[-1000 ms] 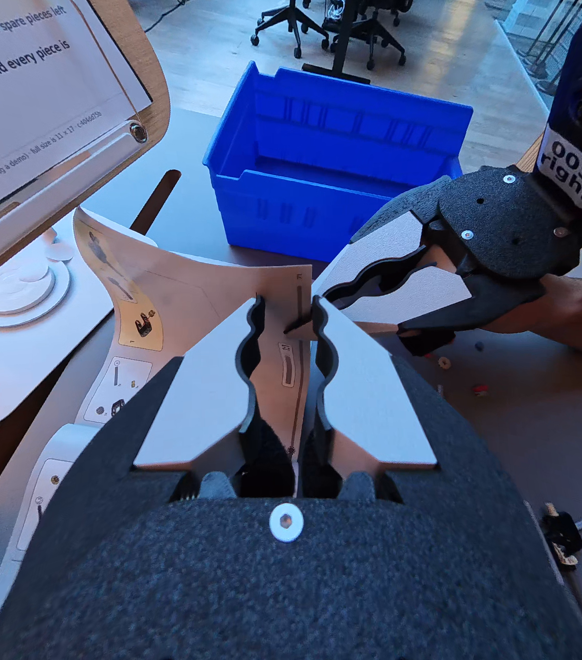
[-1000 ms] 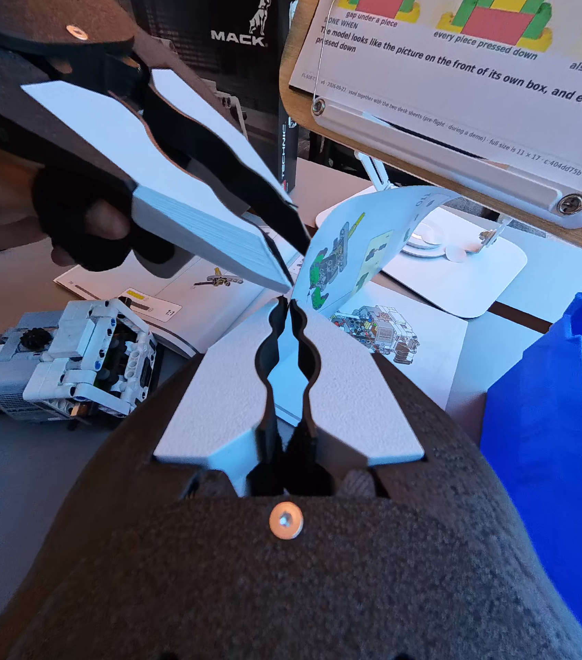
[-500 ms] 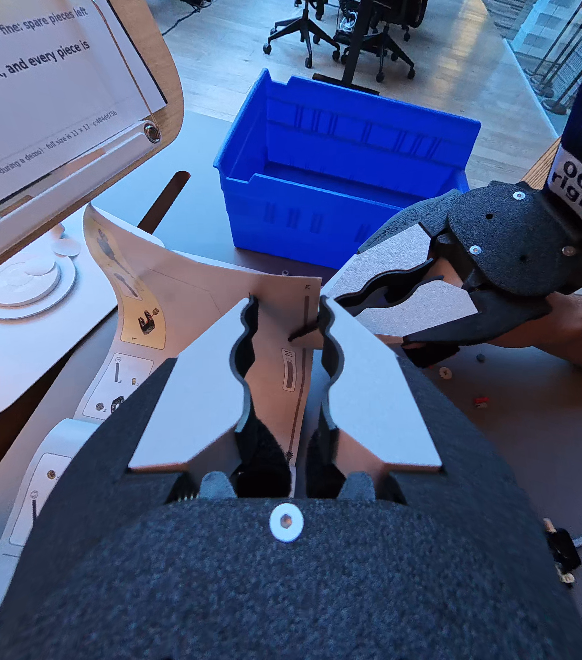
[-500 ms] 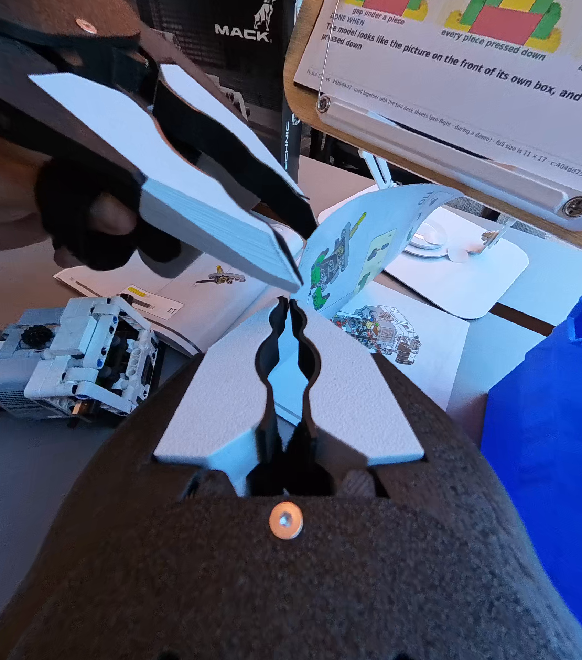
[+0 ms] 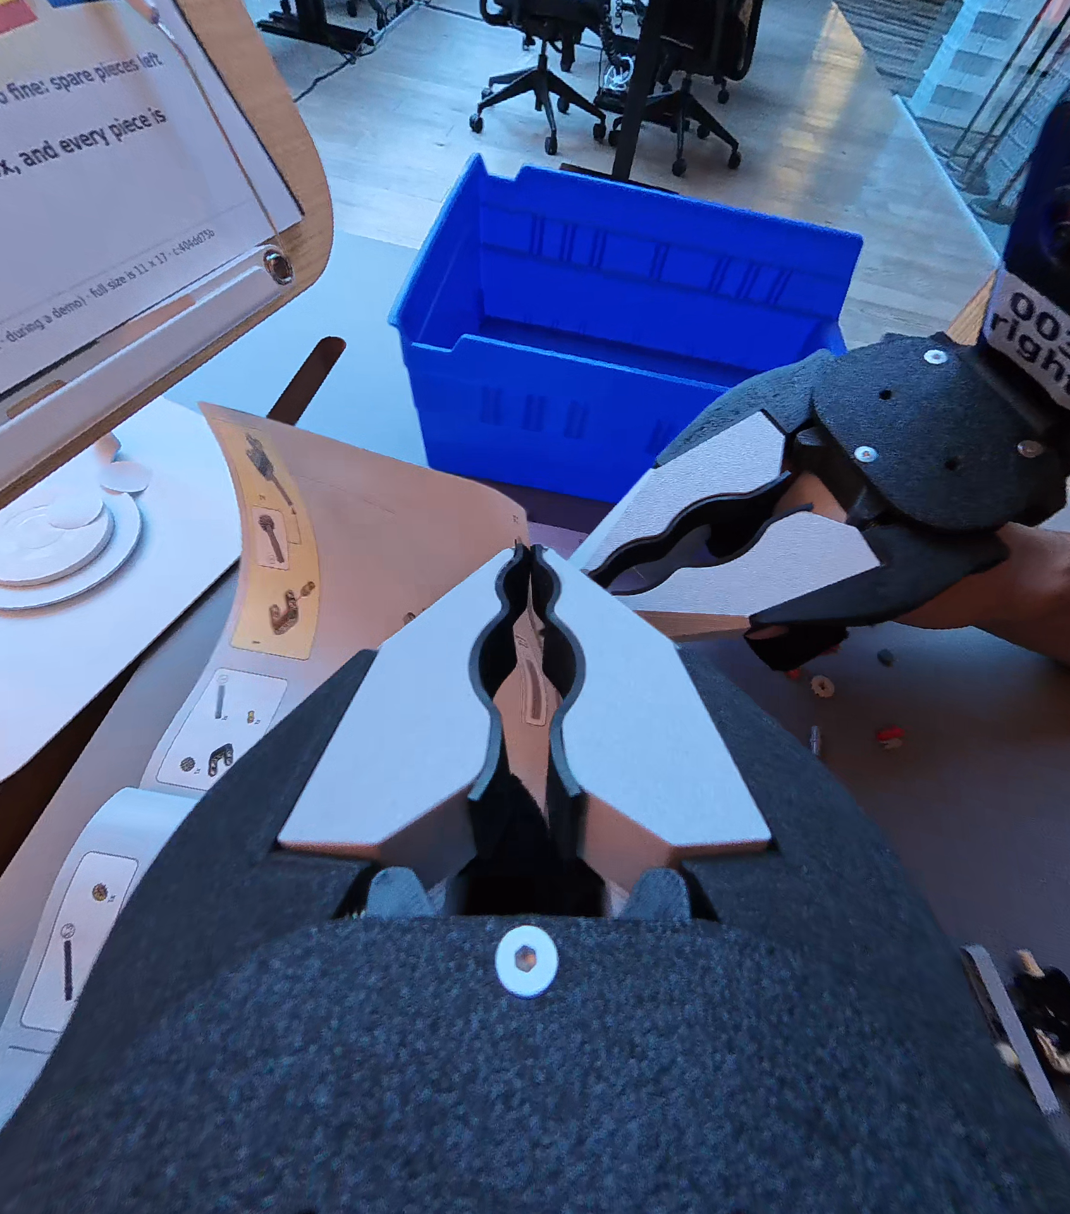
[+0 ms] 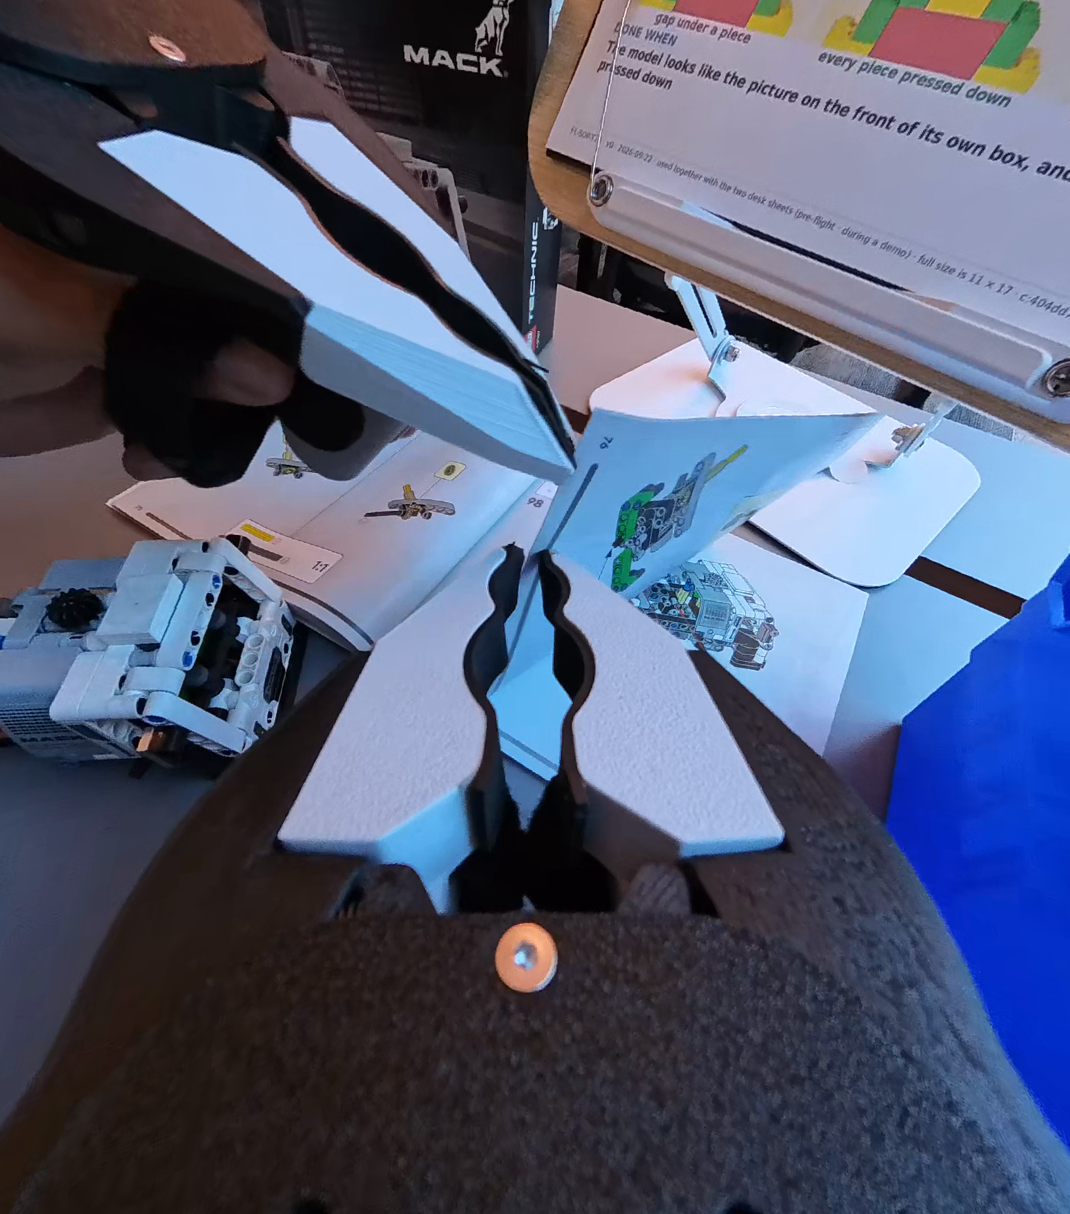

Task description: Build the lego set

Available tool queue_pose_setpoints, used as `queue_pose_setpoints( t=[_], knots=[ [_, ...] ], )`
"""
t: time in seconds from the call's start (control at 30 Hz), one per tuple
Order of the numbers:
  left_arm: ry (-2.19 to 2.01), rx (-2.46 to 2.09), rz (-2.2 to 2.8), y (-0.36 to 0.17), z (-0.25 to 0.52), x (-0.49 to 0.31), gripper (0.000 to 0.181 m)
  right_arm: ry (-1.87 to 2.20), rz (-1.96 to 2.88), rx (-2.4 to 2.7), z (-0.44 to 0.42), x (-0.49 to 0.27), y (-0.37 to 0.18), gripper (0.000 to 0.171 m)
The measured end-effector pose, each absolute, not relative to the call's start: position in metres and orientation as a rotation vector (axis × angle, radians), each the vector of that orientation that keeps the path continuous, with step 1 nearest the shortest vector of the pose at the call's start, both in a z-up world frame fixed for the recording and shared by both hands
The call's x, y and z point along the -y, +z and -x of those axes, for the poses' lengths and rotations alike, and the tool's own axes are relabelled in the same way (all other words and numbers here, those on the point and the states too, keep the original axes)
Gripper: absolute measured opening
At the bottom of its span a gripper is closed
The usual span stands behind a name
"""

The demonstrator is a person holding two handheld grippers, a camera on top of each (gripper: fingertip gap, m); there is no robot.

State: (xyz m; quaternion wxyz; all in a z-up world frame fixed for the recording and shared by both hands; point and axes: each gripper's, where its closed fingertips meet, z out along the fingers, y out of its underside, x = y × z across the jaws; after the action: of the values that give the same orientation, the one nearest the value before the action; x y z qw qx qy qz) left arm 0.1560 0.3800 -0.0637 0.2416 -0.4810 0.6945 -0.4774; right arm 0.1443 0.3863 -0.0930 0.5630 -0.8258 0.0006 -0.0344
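The instruction booklet (image 6: 388,525) lies open on the table with one page (image 5: 401,525) lifted and curled. My left gripper (image 5: 529,555) is shut on that page's free edge; it also shows in the right wrist view (image 6: 568,460), pinching the page corner. My right gripper (image 6: 527,555) is nearly closed on the same page (image 6: 683,499) lower down, and in the left wrist view (image 5: 591,577) its tips sit just right of the left gripper. A partly built white and grey lego model (image 6: 145,663) stands on the table left of the booklet.
A blue bin (image 5: 585,407) stands behind the booklet. A wooden sign board (image 5: 59,197) on a white stand base (image 5: 26,591) is at the left. A black lego box (image 6: 453,98) stands at the back. Small loose pieces (image 5: 887,732) and dark parts (image 5: 1045,1011) lie on the right. Both grippers' tips are close together, under 4 cm apart.
My left gripper was open around the page edge and has closed onto it. My right gripper has kept its hold on the page and barely moved.
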Motion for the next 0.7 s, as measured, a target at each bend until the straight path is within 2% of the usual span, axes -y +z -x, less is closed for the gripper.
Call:
queue_pose_setpoints(
  t=[0.1, 0.23, 0.27, 0.4, 0.43, 0.5, 0.57, 0.7],
  knots=[
    [-1.315, -1.893, 1.358, -0.068, -0.158, -0.383, 0.000, -0.079, 1.954, -0.014, -0.147, -0.386, -0.096, 0.003],
    [-1.441, -1.873, 1.446, -0.069, -0.157, -0.383, 0.000, -0.036, 1.923, -0.043, -0.144, -0.379, -0.086, 0.021],
    [-1.478, -1.866, 1.458, -0.068, -0.156, -0.383, 0.000, -0.010, 1.896, -0.086, -0.147, -0.377, -0.081, 0.028],
    [-1.557, -1.859, 1.407, -0.062, -0.144, -0.390, 0.000, 0.287, 1.812, -0.220, -0.141, -0.380, -0.068, 0.073],
    [-1.571, -1.869, 1.378, -0.061, -0.138, -0.392, 0.000, 0.369, 1.794, -0.225, -0.133, -0.383, -0.066, 0.075],
    [-1.627, -1.888, 1.338, -0.057, -0.123, -0.393, 0.000, 0.418, 1.753, -0.202, -0.123, -0.393, -0.063, 0.076],
    [-1.652, -1.908, 1.348, -0.059, -0.108, -0.396, 0.000, 0.303, 1.801, -0.103, -0.124, -0.403, -0.068, 0.073],
    [-1.641, -1.897, 1.373, -0.063, -0.091, -0.404, 0.000, 0.224, 1.929, 0.156, -0.108, -0.421, -0.088, 0.043]
  ],
)
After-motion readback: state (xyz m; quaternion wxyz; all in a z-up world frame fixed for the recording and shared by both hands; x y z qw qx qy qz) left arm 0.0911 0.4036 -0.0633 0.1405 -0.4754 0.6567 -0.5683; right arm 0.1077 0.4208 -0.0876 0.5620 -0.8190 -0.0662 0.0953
